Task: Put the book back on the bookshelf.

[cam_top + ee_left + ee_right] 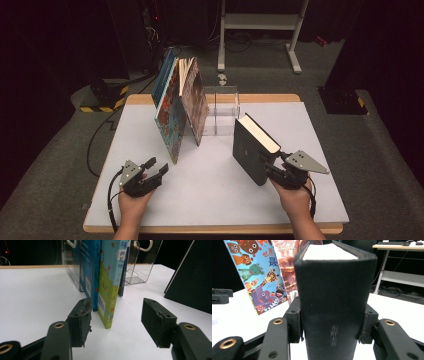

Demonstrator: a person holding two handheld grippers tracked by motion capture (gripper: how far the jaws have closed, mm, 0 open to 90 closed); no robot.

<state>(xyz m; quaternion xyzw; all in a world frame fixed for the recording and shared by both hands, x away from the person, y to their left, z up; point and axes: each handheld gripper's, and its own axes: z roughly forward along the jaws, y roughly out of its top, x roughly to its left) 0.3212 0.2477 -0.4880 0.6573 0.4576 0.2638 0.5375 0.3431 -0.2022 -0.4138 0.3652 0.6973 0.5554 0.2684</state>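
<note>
A thick black hardcover book (250,150) stands tilted on one edge on the white table (210,200), right of centre. My right gripper (274,163) is closed on its spine end from the near side. In the right gripper view the pads sit against both covers of the black book (332,290), with my right gripper (332,326) around it. My left gripper (157,165) rests low at the near left, open and holding nothing. In the left gripper view my left gripper (117,320) stands wide, facing the bottom edges of the leaning books (107,285).
Three picture books (172,115) lean together against a clear acrylic book stand (222,107) at the table's far middle. The cartoon animal cover (259,277) faces the right gripper. A white desk frame (260,22) stands on the floor behind, and cables trail left of the table.
</note>
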